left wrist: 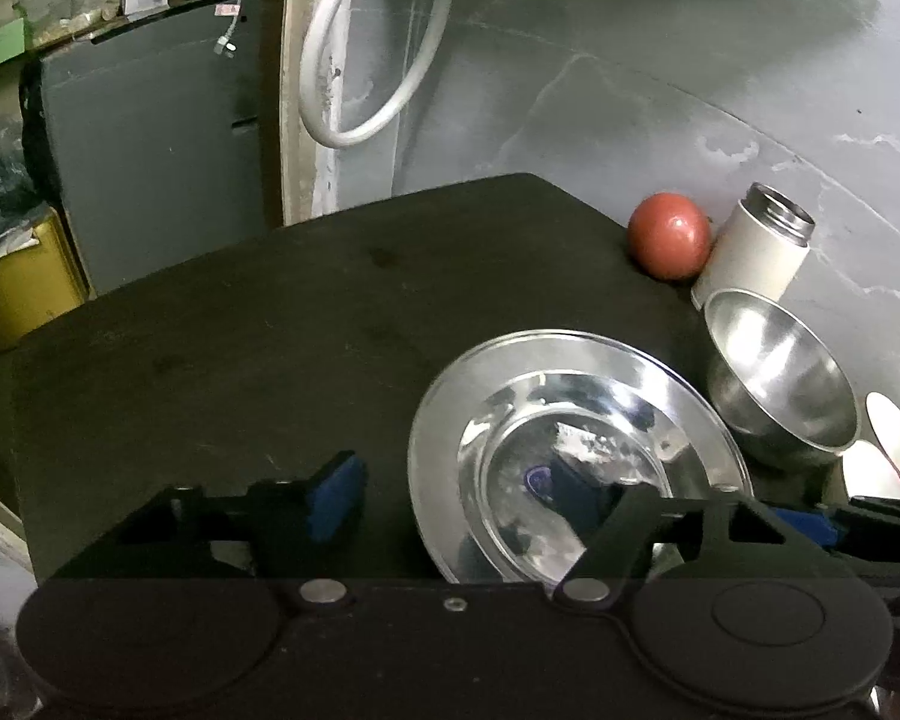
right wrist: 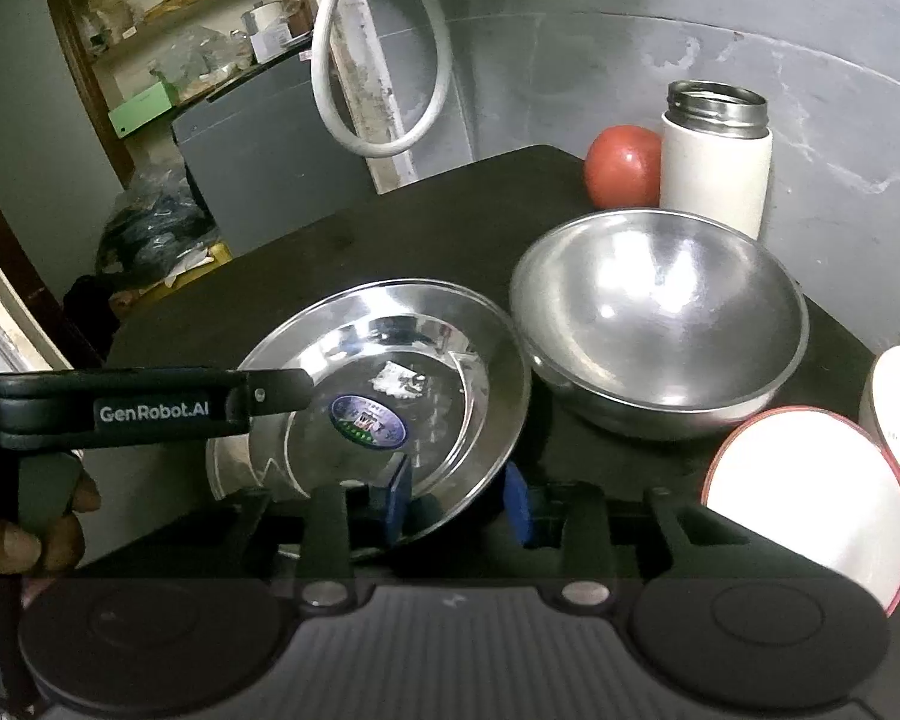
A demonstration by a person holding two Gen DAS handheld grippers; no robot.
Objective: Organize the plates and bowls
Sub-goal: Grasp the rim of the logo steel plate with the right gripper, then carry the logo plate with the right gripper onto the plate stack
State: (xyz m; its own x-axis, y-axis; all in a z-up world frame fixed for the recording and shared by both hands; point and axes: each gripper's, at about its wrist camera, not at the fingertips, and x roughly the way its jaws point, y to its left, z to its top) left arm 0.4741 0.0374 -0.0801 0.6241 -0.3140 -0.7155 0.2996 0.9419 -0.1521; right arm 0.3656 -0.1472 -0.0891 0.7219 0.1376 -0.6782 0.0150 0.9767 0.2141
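A: Steel plate (right wrist: 384, 396)?
B: 1, flat on the black table (right wrist: 306, 252), near rim between the right gripper (right wrist: 459, 507) pads; whether they pinch it, I cannot tell. Left gripper (left wrist: 480, 495) spread wide, empty, overhanging the plate.
A: Rightward?
B: 1 steel bowl (right wrist: 660, 324), 2 white bowls (right wrist: 810, 498), mouths up; round, no long axis.

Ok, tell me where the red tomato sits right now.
The red tomato sits at the far right corner of the black table, touching the white steel-rimmed flask and behind the steel bowl.
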